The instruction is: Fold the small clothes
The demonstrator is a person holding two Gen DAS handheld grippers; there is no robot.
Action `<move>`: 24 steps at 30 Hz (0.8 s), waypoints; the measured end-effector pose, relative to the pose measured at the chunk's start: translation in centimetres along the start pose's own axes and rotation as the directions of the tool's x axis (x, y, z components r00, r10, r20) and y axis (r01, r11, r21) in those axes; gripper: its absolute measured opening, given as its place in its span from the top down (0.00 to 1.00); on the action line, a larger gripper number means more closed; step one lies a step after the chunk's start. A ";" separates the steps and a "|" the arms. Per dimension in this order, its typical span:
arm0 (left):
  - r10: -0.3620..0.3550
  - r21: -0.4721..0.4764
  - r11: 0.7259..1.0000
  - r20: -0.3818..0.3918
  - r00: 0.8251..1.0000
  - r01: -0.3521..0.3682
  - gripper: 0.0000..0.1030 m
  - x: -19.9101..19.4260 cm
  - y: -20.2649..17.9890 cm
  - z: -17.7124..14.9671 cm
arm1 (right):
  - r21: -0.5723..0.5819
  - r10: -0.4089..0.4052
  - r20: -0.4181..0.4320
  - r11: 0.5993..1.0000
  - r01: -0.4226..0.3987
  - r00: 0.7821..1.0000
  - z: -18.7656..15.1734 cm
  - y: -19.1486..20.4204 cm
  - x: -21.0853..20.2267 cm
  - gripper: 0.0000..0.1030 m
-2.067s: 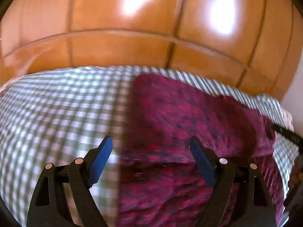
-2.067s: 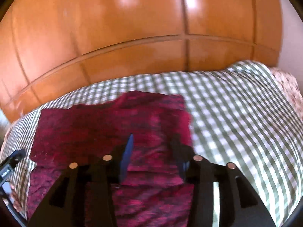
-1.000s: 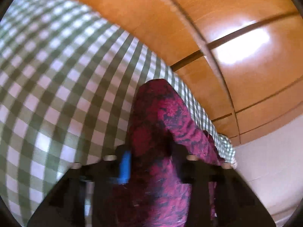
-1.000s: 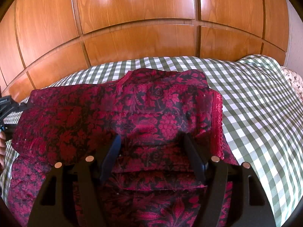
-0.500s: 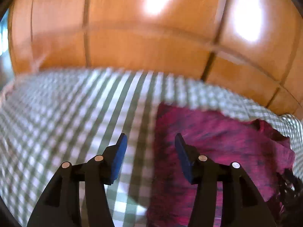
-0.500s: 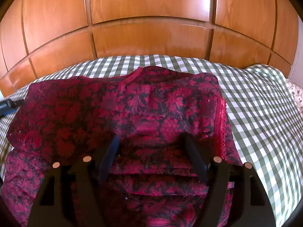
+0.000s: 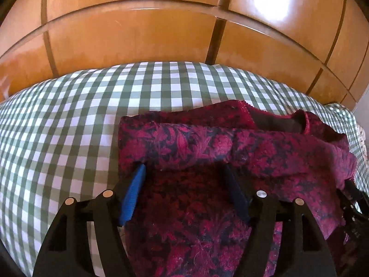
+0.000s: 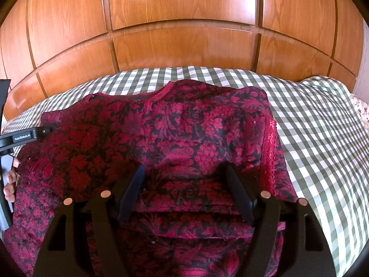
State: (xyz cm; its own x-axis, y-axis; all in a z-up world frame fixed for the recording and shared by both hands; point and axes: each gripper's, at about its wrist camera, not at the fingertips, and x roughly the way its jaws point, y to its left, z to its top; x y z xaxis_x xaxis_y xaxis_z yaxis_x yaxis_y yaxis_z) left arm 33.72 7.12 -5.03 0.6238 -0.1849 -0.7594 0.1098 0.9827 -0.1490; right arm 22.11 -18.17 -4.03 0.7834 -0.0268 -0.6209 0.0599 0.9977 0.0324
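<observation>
Crimson floral garment (image 8: 175, 138), one, on one checked sheet (image 7: 69, 120); both grippers' jaws apart, the left's just widened.

A wooden headboard (image 8: 184, 46) of glossy orange-brown panels is filling the back of both views, with bright patches of light shining on it. A green-and-white checked sheet (image 7: 69, 120) is covering the bed below it. A pale wall (image 7: 363, 106) is showing at the far right.
</observation>
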 end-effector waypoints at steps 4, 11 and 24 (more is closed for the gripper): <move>0.047 -0.075 0.996 0.034 0.998 -0.044 0.23 -4.3 0.7 -2.0 | 0.004 -0.002 0.004 1.000 0.002 1.000 0.0 0.0 0.0 0.29; 0.054 -0.083 0.995 0.047 0.997 -0.050 0.23 -9.9 1.6 -8.9 | 0.003 -0.010 0.010 1.000 0.010 1.000 -0.1 0.1 -0.1 0.29; 0.023 -0.037 0.999 -0.025 0.999 -0.024 0.28 -15.5 2.2 -19.7 | -0.047 -0.125 0.007 0.991 0.125 0.992 0.0 1.0 -1.4 0.15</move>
State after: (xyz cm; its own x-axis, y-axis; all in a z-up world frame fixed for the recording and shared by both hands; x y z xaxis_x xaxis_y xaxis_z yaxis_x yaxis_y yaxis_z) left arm 9.07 11.95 -6.11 0.6068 -0.1620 -0.7782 0.0663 0.9859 -0.1536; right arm 21.08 -17.09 -3.15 0.7741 -0.1516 -0.6147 0.1281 0.9883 -0.0824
